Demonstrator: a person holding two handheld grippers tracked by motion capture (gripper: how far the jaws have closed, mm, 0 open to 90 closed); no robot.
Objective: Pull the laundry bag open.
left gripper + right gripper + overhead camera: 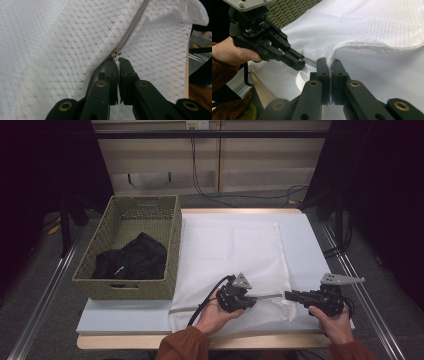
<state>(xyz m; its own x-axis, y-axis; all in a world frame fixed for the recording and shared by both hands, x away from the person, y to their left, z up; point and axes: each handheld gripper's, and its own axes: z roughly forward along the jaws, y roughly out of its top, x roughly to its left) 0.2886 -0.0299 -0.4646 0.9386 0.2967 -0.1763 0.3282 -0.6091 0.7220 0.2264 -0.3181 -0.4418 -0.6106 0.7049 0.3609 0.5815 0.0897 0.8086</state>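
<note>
I have the white mesh bag [235,255] lying flat on the desk [125,317], just right of the woven basket [131,245] holding dark clothes [132,259]. My left tool [117,59] is pinched tight on the zipper pull [116,53] at the bag's near edge. My right tool [329,62] is clamped on the bag's mesh corner, close beside the left.

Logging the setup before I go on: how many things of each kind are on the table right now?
White mesh laundry bag: 1
Woven basket: 1
Black garment in the basket: 1
Hand-held grippers: 2, left and right, both shut on the bag's near edge
Total: 5
</note>
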